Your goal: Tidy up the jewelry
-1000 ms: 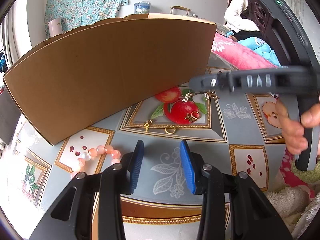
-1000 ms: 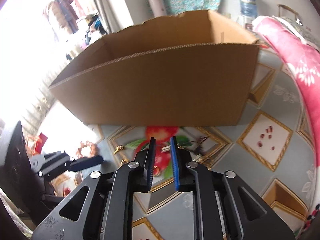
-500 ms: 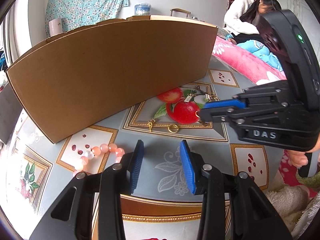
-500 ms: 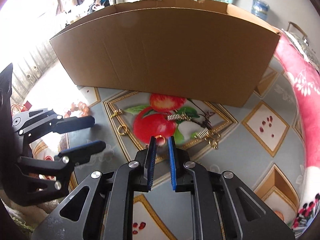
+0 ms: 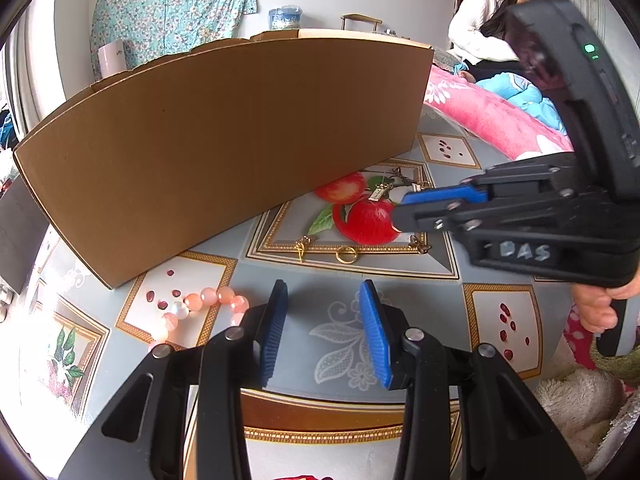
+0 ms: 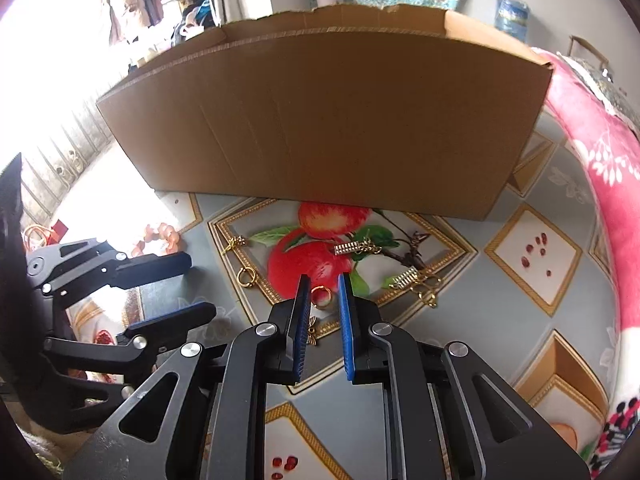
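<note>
The cardboard box (image 6: 324, 120) stands unmoved at the back of the bench (image 6: 500, 320). The left claw (image 5: 322, 334) has stayed wide apart and empty near the pink bead bracelet (image 5: 200, 304). The right claw (image 6: 323, 328) has come down and parted slightly around a gold ring (image 6: 321, 295), so a grasp seems near.

A cardboard box (image 6: 328, 116) stands toward the table's (image 6: 532, 308) far edge; rings (image 6: 245, 276) and earrings (image 6: 416, 280) lie before it.
</note>
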The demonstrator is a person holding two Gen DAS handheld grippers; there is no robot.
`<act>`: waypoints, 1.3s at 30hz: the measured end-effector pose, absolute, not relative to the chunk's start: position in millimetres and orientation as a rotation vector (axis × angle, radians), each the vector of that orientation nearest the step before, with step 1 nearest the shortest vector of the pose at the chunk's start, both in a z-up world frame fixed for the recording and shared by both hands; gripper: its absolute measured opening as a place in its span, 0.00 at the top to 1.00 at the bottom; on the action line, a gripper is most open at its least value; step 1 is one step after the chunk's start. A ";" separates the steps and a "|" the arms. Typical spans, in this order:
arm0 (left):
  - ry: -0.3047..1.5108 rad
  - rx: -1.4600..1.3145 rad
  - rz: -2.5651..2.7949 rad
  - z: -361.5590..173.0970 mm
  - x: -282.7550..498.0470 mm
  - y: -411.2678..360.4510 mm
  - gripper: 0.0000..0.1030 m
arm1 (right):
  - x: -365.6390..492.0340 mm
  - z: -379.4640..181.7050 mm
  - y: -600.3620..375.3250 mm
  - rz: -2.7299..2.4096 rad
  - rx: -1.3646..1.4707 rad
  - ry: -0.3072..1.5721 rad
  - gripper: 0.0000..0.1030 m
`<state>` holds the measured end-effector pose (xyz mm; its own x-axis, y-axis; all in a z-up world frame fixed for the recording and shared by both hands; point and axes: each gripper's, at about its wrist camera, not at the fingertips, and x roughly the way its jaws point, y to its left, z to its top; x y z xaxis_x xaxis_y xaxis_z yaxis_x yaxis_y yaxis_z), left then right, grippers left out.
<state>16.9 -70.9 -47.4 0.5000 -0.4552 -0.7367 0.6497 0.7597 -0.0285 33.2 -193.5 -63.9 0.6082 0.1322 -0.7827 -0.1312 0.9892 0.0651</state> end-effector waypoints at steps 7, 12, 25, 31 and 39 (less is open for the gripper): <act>0.816 0.309 -0.673 -39.7 10.4 -66.5 0.65 | 33.9 -66.3 -165.4 0.139 -0.059 0.890 0.91; 0.835 0.288 -0.673 -28.8 15.4 -69.2 0.65 | 24.7 -69.7 -171.3 0.114 -0.005 0.890 0.92; 0.881 0.334 -0.700 -43.9 42.2 -102.3 0.76 | 15.6 -81.1 -192.1 0.134 0.075 0.861 0.92; 0.853 0.376 -0.708 -45.3 41.8 -106.5 0.83 | 10.0 -75.9 -209.2 0.154 0.091 0.849 0.92; 0.829 0.400 -0.729 -46.8 43.4 -113.9 0.87 | 6.7 -77.1 -215.5 0.163 0.095 0.843 0.91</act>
